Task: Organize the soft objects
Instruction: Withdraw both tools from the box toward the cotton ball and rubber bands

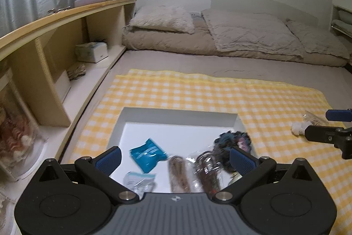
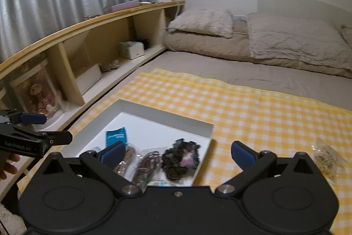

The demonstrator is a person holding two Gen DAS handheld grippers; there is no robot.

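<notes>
**With both grippers empty, a clear packet waits outside the tray**

While the white tray (image 2: 199, 122) sits on a yellow checked cloth (image 2: 253, 111) spread over the bed, most of the soft things already lie inside it. Against the tray's near-right corner rests a dark, fuzzy bundle (image 2: 181, 156). Left of that, inside the tray, lie two brown items in clear wrap (image 2: 140, 161), and further left a teal packet (image 2: 116, 136), with a smaller pale packet (image 1: 137, 180) nearer the viewer.

Outside the tray, to its right on the cloth, lies a clear packet of tan pieces (image 2: 327, 158), with a small white object (image 1: 297, 127) beside it.

The left gripper (image 1: 175, 159) hovers over the tray, fingers spread, pinching nothing. The right gripper (image 2: 178, 153) hangs over the tray's right edge, fingers also spread and empty.

Judging from this, the step in hand is fetching the clear packet. It would go best if the right gripper swung right of the tray, came down over the packet's middle, and closed gently, since loose wrap may slip or crumple. Lift clear of the tray wall before setting it in the bare back half.
</notes>
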